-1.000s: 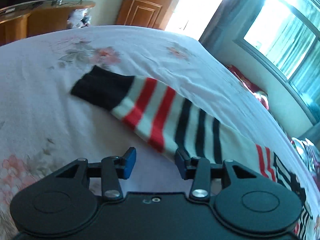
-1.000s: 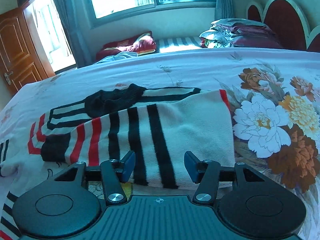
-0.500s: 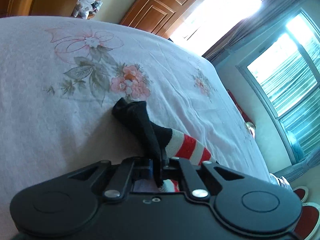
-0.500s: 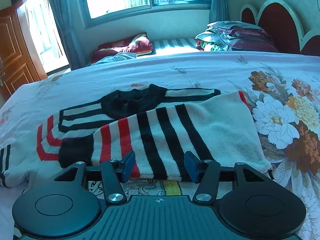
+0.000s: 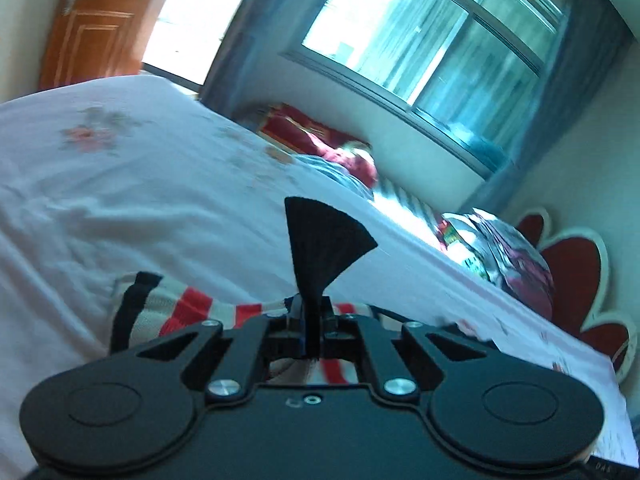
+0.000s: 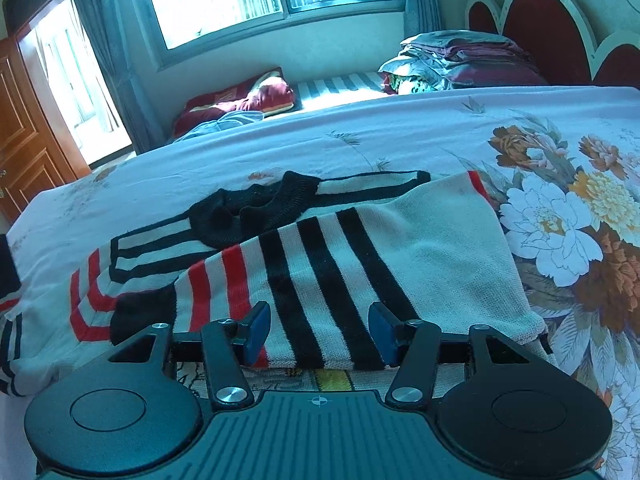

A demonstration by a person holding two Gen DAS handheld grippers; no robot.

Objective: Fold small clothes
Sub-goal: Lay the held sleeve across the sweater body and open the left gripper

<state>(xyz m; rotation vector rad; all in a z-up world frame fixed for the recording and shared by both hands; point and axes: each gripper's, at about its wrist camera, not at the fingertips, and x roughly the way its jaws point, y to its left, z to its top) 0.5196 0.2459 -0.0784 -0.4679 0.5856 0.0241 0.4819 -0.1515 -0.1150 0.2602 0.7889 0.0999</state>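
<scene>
A small striped sweater [image 6: 360,256], white with black and red bands and a black collar, lies on the bed. One sleeve is folded across its body. In the left wrist view my left gripper [image 5: 311,320] is shut on the other sleeve's black cuff [image 5: 324,240], which fans up above the pinched jaws; the striped sleeve [image 5: 188,308] trails below and to the left. My right gripper [image 6: 318,334] stands open just above the folded sleeve's near edge, its blue pads [image 6: 256,330] clear of the knit.
The floral bedsheet [image 6: 560,208] spreads to the right. Folded bedding [image 6: 460,60] is stacked by the red headboard [image 6: 552,28]. A red pillow [image 6: 240,100] lies under the window, and a wooden door [image 6: 24,136] stands far left.
My left gripper closed on the black cuff, lifted it and swung round toward the window side, dragging the sleeve along. The right gripper stayed open and barely shifted.
</scene>
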